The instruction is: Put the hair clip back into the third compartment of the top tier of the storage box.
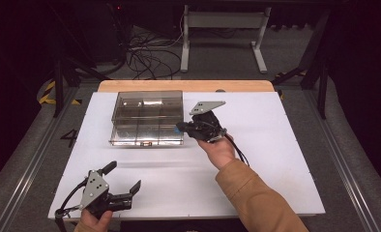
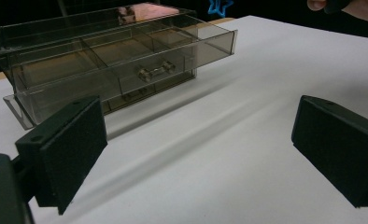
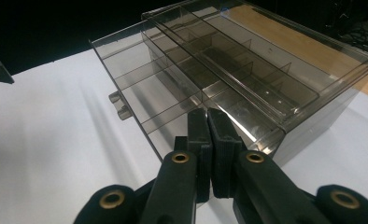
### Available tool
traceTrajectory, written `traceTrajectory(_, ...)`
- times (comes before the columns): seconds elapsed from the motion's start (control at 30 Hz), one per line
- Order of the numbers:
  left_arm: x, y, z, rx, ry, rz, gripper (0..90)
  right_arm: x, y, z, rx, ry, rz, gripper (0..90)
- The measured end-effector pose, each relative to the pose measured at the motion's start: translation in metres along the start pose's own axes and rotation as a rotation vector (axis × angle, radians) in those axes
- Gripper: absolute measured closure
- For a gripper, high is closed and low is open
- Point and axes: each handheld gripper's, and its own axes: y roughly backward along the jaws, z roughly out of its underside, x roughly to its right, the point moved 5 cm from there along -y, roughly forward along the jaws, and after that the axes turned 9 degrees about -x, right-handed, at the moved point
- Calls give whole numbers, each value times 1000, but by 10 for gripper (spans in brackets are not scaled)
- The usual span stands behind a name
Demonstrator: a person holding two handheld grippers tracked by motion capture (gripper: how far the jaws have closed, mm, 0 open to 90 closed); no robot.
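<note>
A smoky clear plastic drawer box [image 1: 147, 108] stands at the back middle of the white table [image 1: 275, 159]. Its divided drawer [image 1: 145, 135] is pulled partly out toward me, with a small handle [image 2: 154, 72] on the front. My right gripper [image 1: 180, 128] is shut with nothing between the jaws, and its tip [image 3: 209, 116] sits at the drawer's right front corner; I cannot tell whether it touches. My left gripper [image 1: 124, 176] stands wide open near the table's front left, with its pads [image 2: 70, 149] apart over bare table, well short of the drawer.
A wooden strip [image 1: 186, 86] runs along the table's far edge behind the box. Beyond it are a white table frame [image 1: 222, 29] and loose cables [image 1: 147, 58] on the floor. The drawer compartments [image 3: 173, 88] look empty.
</note>
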Motion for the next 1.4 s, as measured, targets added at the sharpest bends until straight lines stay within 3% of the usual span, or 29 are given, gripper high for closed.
traceTrajectory(0.5, 0, -1, 0, -1, 2, 2, 40, -2, -18, -5, -8, 25, 7, 889)
traceTrajectory(0.83, 0, -1, 0, -1, 1, 2, 40, -2, -23, -6, -14, 16, 6, 889)
traceTrajectory(1.4, 0, -1, 0, 0, 0, 4, 40, -8, -39, -2, -61, 2, -49, 888)
